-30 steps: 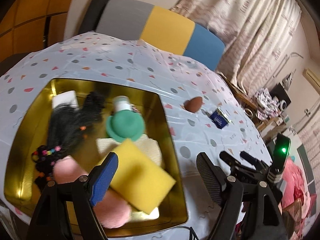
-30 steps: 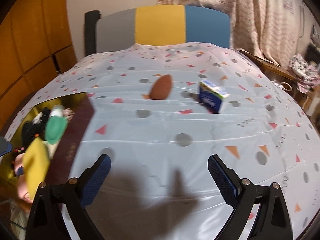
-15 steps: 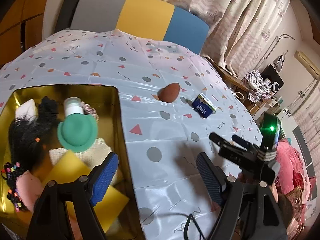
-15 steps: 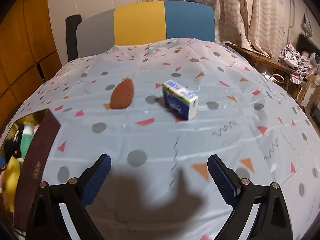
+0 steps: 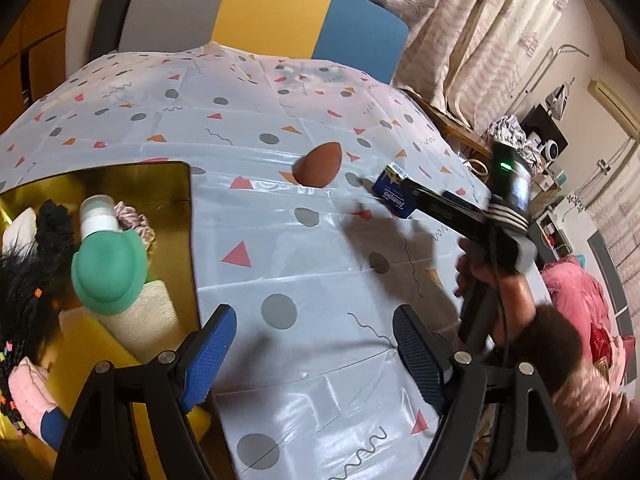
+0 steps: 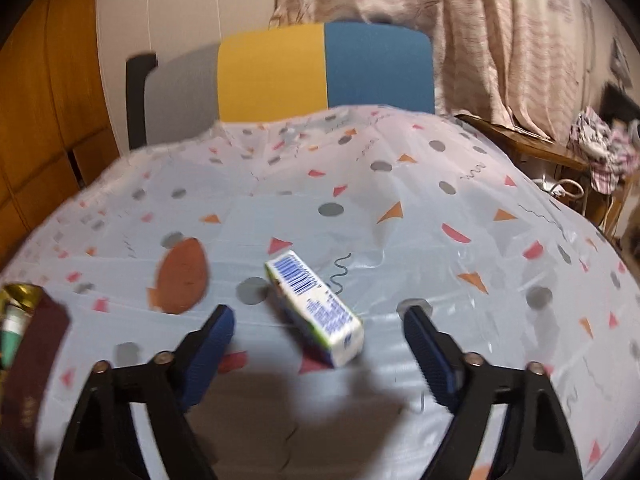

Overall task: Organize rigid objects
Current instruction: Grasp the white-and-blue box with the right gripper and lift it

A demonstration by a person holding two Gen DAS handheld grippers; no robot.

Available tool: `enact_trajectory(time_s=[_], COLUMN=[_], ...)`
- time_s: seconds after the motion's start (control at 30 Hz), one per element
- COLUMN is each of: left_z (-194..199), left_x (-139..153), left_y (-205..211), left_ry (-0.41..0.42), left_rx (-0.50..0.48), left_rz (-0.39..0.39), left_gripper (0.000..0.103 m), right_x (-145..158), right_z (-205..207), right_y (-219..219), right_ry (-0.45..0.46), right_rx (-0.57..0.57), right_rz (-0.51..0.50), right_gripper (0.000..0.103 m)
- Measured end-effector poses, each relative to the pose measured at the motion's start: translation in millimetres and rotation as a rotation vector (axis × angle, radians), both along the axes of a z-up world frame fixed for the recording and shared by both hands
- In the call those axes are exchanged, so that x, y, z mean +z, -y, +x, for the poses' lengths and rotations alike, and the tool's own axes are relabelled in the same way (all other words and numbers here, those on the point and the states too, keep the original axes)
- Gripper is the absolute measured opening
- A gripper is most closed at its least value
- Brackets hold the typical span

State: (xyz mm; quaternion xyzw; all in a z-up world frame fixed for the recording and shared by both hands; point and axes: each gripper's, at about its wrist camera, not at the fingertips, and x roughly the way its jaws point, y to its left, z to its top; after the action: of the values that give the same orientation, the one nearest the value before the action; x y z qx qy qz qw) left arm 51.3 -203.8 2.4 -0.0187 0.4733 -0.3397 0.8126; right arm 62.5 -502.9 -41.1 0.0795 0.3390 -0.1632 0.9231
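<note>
Closing my right tool [image 6: 318, 330] on the tissue pack [image 6: 316, 308], straight ahead between unpressed pads, long axis slanting across them (left tool [image 5: 314, 346] wide, farther).

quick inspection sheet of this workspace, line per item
surface: table under a patterned plastic cloth
job's things: tissue pack lies flat on the cloth, brown egg-shaped sponge beside it, apart
clutter: gold tray holds a green hat-shaped piece, white bottle, yellow sponge, black hair, pink items
grippers: right gripper closing, pack between its fingers, untouched; left gripper open over bare cloth
cables: black cable along the person's right hand
surroundings: grey, yellow and blue chair, curtain
</note>
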Motion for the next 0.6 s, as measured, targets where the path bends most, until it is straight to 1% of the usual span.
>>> enact_trajectory(time_s=[0.03, 0.07, 0.1, 0.13, 0.17, 0.2, 0.23, 0.33, 0.4, 0.47, 0.6], left_z=[1.3, 3.0, 5.6, 8.3, 11.6, 15.1, 19.5, 33.0, 42.2, 50.0, 74.6], left_x=[0.0, 0.5, 1.0, 1.2, 1.5, 1.7, 1.8, 3.7, 7.5, 8.7, 1.5], left_y=[2.0, 4.6, 7.6, 10.3, 13.1, 16.5, 20.3, 35.3, 52.0, 69.1, 105.4], left_ry=[0.001, 0.004, 0.005, 0.006, 0.005, 0.004, 0.001, 0.005, 0.037, 0.065, 0.091], left_rx=[-0.003, -0.006, -0.006, -0.006, -0.006, -0.007, -0.007, -0.007, -0.01, -0.037, -0.067], left_rz=[0.003, 0.007, 0.012, 0.014, 0.014, 0.018, 0.022, 0.04, 0.072, 0.097, 0.154], left_gripper=[0.081, 0.081, 0.081, 0.081, 0.081, 0.081, 0.081, 0.081, 0.083, 0.083, 0.083], right_x=[-5.0, -8.8, -13.6, -16.5, -18.8, -20.0, -20.5, -16.9, -12.2, -8.1, -13.0], right_z=[8.5, 12.9, 18.9, 20.8, 21.4, 20.3, 18.3, 7.7, -3.9, -19.9, -45.9], right_y=[1.9, 3.7, 5.7, 7.9, 10.0, 11.6, 13.0, 13.6, 11.2, 6.7, -0.8], right_ry=[-0.019, -0.031, -0.044, -0.043, -0.039, -0.033, -0.024, -0.013, 0.011, 0.03, 0.055], right_rx=[0.008, 0.011, 0.016, 0.026, 0.04, 0.05, 0.057, 0.043, 0.054, 0.055, 0.032], right_rz=[-0.003, -0.003, 0.002, 0.015, 0.036, 0.058, 0.083, 0.131, 0.163, 0.181, 0.252], right_gripper=[0.071, 0.068, 0.059, 0.048, 0.043, 0.034, 0.027, 0.026, 0.026, 0.026, 0.026])
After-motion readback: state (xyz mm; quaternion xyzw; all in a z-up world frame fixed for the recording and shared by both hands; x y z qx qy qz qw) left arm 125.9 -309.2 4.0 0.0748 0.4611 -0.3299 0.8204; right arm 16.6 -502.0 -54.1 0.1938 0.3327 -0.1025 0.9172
